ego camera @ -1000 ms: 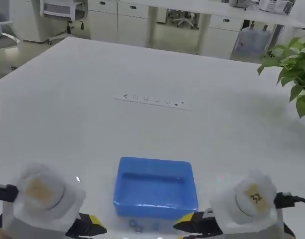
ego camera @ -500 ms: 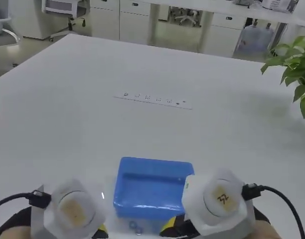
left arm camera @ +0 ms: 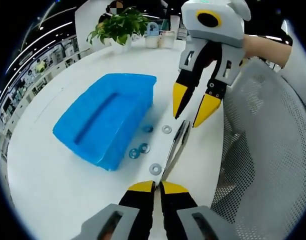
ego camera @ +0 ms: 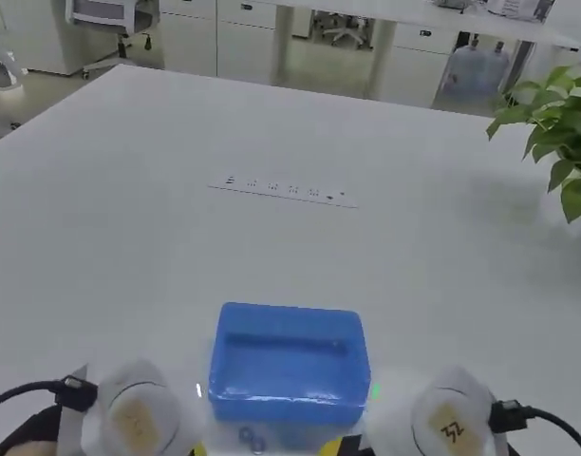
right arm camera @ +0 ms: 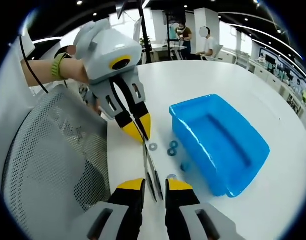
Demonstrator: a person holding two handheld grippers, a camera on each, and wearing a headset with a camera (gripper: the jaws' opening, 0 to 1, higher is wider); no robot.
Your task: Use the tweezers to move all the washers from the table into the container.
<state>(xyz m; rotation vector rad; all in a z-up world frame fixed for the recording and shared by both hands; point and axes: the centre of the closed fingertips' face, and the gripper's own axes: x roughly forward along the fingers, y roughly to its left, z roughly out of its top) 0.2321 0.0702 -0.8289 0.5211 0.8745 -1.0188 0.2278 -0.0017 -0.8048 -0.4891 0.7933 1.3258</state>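
**Tweezers (left arm camera: 175,147) pinched at the narrow end, straddled at the wide end**

On the white table (ego camera: 271,237): blue container (ego camera: 289,356) close to the near edge, both grippers low in front of it, facing each other tip to tip.

Left gripper (left arm camera: 158,187): jaws almost together, seemingly clamped on the tweezers' narrow end.

Right gripper (right arm camera: 154,186): jaws narrowly apart, one on each side of the tweezers' two spread arms, contact impossible to tell.

Tweezers between the container and a mesh chair back (left arm camera: 258,150).

Five washers (left arm camera: 155,168) loose on the table between tweezers and container wall, the nearest just beside the left jaws.

In the head view, gripper backs at the bottom edge, tips hidden. In both gripper views, jaws and tweezers plain.
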